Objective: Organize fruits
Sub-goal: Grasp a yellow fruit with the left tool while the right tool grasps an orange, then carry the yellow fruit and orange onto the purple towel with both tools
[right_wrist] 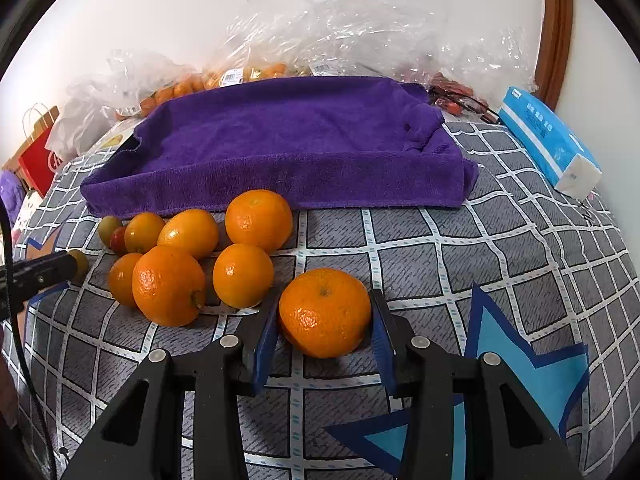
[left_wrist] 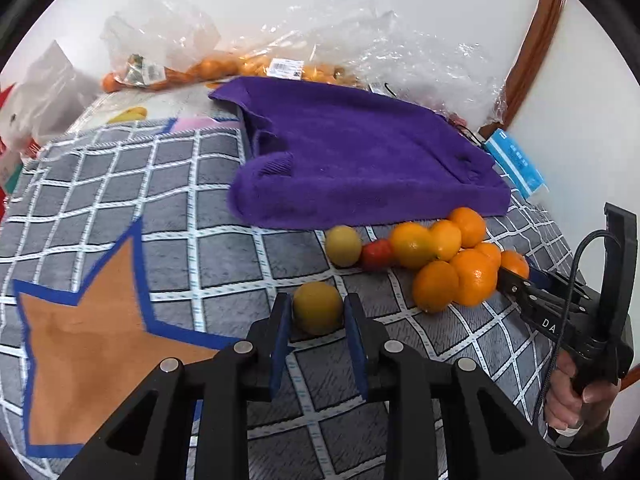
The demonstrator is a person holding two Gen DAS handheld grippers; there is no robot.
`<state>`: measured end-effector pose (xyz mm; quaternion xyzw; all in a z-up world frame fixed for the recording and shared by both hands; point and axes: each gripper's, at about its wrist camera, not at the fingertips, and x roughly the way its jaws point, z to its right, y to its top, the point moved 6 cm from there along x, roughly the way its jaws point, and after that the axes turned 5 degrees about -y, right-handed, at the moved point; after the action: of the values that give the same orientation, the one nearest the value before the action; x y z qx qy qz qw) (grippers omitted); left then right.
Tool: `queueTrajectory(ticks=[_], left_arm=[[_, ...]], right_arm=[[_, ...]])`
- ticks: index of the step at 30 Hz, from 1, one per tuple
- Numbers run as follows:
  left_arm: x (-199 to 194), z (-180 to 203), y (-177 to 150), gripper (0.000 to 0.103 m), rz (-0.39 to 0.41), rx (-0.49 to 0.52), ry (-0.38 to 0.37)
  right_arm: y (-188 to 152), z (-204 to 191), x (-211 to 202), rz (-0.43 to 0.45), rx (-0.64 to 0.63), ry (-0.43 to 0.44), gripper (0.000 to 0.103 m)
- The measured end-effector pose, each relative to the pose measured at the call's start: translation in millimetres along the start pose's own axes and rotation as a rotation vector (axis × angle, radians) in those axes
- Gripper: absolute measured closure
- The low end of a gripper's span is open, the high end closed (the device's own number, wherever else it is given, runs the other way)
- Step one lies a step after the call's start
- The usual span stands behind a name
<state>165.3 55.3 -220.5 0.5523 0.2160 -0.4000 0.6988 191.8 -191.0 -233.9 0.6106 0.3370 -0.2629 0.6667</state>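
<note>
My left gripper (left_wrist: 317, 312) is shut on a small yellow-green fruit (left_wrist: 317, 307) just above the grey checked blanket (left_wrist: 120, 184). My right gripper (right_wrist: 325, 316) is shut on a large orange (right_wrist: 325, 312) resting on the blanket; it also shows at the right of the left wrist view (left_wrist: 516, 276). A cluster of several oranges (right_wrist: 208, 256) lies left of it, with a small red fruit (right_wrist: 118, 239) and another yellow-green fruit (right_wrist: 109, 227). A purple towel (right_wrist: 280, 144) lies flat behind the fruit.
Clear plastic bags (right_wrist: 360, 28) holding small oranges sit behind the towel against the white wall. A blue tissue pack (right_wrist: 548, 140) lies at the right. A red paper bag (right_wrist: 38, 160) stands at the far left. A wooden frame (right_wrist: 556, 28) runs up the right.
</note>
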Motion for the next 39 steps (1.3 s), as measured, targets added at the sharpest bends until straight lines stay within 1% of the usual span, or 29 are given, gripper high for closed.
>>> queueTrajectory(ticks=[2,3,5,8,15,16,18,19,23,27,39], left_arm=[[8,1,0,0.075,0.001,0.0,0.001],[9,2,0,0.075,0.021,0.013,0.014],[11,7,0,0.076,0.033,0.044,0.03],[9,7,0,0.076,0.033,0.038,0.007],[2,-7,-1,0.077,0.055,-0.052,-0.1],[0,-10,-1,0.077,0.068,-0.071,-0.101],[-5,-15,-1,0.077,0.095,-0.093,-0.071],[-8,-16,-1,0.077,0.113,-0.096,-0.072],[-21,-11,2,0.077,0.179,-0.068,-0.062],[-31,-10,4,0.077,0.228,-0.054,-0.058],[-45,-11,3,0.077,0.302,-0.053,-0.059]], right_arm=[[0,0,1,-0.002,-0.001,-0.003,0.06],[0,-1,1,-0.001,-0.003,-0.005,0.06],[0,-2,1,-0.002,-0.005,-0.007,0.06],[0,-2,1,-0.002,-0.005,-0.006,0.06],[1,-2,0,0.004,-0.009,-0.014,0.061],[1,-2,0,0.004,-0.008,-0.014,0.061],[1,-1,0,0.007,-0.005,-0.01,0.061],[1,-1,-1,0.009,-0.002,-0.007,0.061],[1,2,-4,0.026,0.017,0.001,0.061],[1,8,-5,0.032,0.045,-0.004,0.061],[2,17,-10,0.063,0.081,-0.01,0.061]])
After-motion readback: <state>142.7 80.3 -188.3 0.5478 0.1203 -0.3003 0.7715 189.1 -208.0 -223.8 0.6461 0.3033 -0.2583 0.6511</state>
